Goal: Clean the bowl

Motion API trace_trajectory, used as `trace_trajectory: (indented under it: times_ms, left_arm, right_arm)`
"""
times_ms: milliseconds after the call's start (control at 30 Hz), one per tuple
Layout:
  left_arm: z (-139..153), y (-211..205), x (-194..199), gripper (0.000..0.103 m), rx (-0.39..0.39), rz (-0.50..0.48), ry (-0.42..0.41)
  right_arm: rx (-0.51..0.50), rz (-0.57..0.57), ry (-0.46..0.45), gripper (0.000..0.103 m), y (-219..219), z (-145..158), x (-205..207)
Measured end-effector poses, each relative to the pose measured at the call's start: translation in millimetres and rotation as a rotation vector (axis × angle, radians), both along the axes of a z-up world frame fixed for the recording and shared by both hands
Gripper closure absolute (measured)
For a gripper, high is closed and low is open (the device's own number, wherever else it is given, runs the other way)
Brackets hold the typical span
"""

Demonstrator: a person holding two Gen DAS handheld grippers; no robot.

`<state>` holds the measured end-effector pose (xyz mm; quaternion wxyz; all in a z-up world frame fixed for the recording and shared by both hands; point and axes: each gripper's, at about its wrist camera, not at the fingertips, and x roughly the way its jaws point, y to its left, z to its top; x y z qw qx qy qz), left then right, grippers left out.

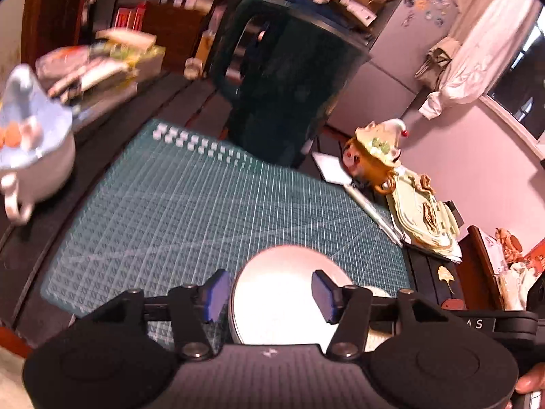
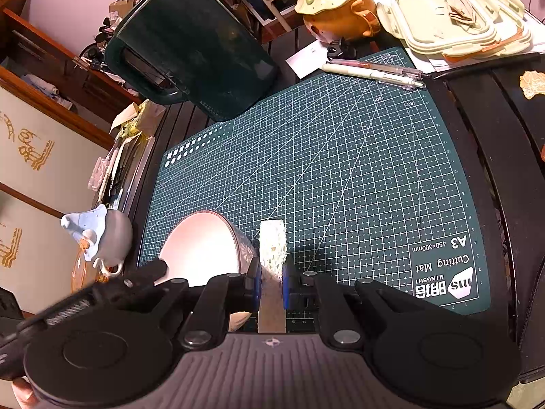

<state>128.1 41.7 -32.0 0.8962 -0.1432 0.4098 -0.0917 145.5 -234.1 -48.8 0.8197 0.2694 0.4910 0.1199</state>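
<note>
A pale bowl [image 1: 276, 293] sits on the green cutting mat [image 1: 190, 211] at its near edge. My left gripper [image 1: 270, 294] is open, its blue pads either side of the bowl, just above it. In the right wrist view the bowl [image 2: 201, 248] lies at the mat's [image 2: 340, 170] near left corner. My right gripper [image 2: 271, 286] is shut on a white sponge [image 2: 272, 248], which stands upright just right of the bowl's patterned wall. The left gripper's black body shows at the lower left of that view.
A dark green jug [image 1: 282, 78] [image 2: 194, 44] stands at the mat's far edge. A blue-lidded white pot [image 1: 30, 156] [image 2: 102, 235] sits left of the mat. An orange figurine pot [image 2: 337, 10], stacked pale lids [image 2: 456, 17] and pens [image 2: 374, 71] lie at the far right.
</note>
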Motion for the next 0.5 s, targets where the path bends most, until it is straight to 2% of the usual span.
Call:
trace_trajectory:
  times_ms: [33, 100, 233, 300, 367, 500]
  left_arm:
    - [-2, 0, 1, 0.052, 0.008, 0.008, 0.014]
    - [-5, 1, 4, 0.069, 0.009, 0.035, 0.06]
    - [-8, 8, 6, 0.07, -0.004, 0.095, 0.073]
    - [-9, 7, 6, 0.084, 0.023, 0.102, 0.073]
    - [-11, 4, 8, 0.084, 0.05, 0.086, 0.081]
    - [-14, 2, 9, 0.092, 0.03, 0.085, 0.092]
  right_arm:
    - [0.0, -0.001, 0.001, 0.092, 0, 0, 0]
    - [0.0, 0.002, 0.004, 0.092, 0, -1, 0]
    - [-0.006, 0.009, 0.004, 0.092, 1, -1, 0]
    - [-0.01, 0.012, 0.004, 0.092, 1, -2, 0]
    - [-0.015, 0.016, 0.004, 0.092, 2, -2, 0]
    - [-0.012, 0.015, 0.005, 0.092, 1, -2, 1]
